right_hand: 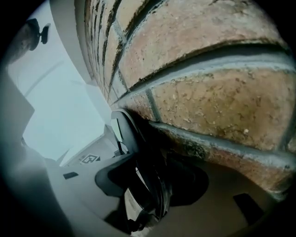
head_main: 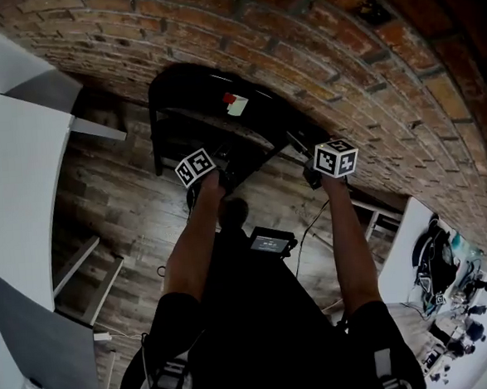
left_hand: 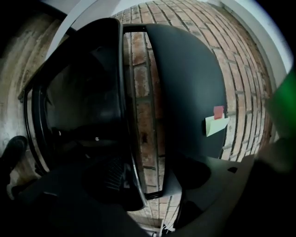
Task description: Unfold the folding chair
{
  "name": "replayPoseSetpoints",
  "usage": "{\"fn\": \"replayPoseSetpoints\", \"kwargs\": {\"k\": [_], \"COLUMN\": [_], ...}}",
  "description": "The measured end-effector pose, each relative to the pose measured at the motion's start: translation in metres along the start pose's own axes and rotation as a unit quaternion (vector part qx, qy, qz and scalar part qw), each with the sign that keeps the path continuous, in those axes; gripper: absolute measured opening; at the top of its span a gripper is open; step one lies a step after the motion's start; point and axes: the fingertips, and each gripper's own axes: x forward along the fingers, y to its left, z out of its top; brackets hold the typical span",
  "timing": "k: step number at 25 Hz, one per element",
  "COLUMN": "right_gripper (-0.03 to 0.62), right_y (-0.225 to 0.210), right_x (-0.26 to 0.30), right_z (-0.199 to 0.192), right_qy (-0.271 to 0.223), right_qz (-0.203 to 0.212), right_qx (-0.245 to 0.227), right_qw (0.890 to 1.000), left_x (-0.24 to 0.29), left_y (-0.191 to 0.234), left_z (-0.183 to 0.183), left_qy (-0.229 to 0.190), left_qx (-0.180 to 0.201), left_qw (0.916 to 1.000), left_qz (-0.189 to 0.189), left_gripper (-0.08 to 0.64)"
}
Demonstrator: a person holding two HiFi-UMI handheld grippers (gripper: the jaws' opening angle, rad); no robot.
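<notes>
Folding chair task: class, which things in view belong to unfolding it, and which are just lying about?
Belong: folding chair; left gripper and right gripper, both open with the chair's edge between the jaws.
Lying about: white furniture at left; clutter at lower right; paper note stuck on the chair.

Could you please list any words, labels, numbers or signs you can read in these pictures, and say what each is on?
No text is readable.
Pale note with red tab on the folding chair: no writing visible.
Small screen at the person's waist: too small to read.
Marker cubes: square patterns only, no words.
</notes>
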Motion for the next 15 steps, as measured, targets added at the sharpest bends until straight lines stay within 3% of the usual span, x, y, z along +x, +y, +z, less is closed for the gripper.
{"fn": "replayPoseSetpoints", "kwargs": {"k": [4,5,6,11,15], "right_gripper": [0.193,0.193,0.193,0.172,0.158], "right_y": [-0.002,-0.001,0.000,0.003,0.020], "right_x": [-0.002,-0.003,-0.003,-0.009,-0.016], "right_z": [0.002,0.002,0.002,-0.010,-0.012], "right_qy": [0.001,0.002,0.007,0.054,0.050], "right_qz": [0.020,0.021,0.022,0.035,0.048], "right_qx": [-0.033,-0.050,-0.070,-0.144,-0.160], "right_qw": [0.999,0.999,0.997,0.987,0.985], "left_x": [0.005,0.004,0.003,-0.001,-0.015], "left_y": [-0.004,-0.005,-0.005,-0.001,0.003], "left_z": [-0.004,-0.004,-0.004,-0.008,-0.001], "left_qy": [-0.014,-0.017,-0.017,-0.015,-0.074], "left_qx": [-0.005,-0.013,-0.021,-0.029,-0.062], "left_qw": [0.9999,0.9998,0.9995,0.9994,0.9950], "left_qz": [0.000,-0.006,-0.013,-0.011,-0.026], "left_gripper": [0.325,0.286,0.193,0.172,0.104]}}
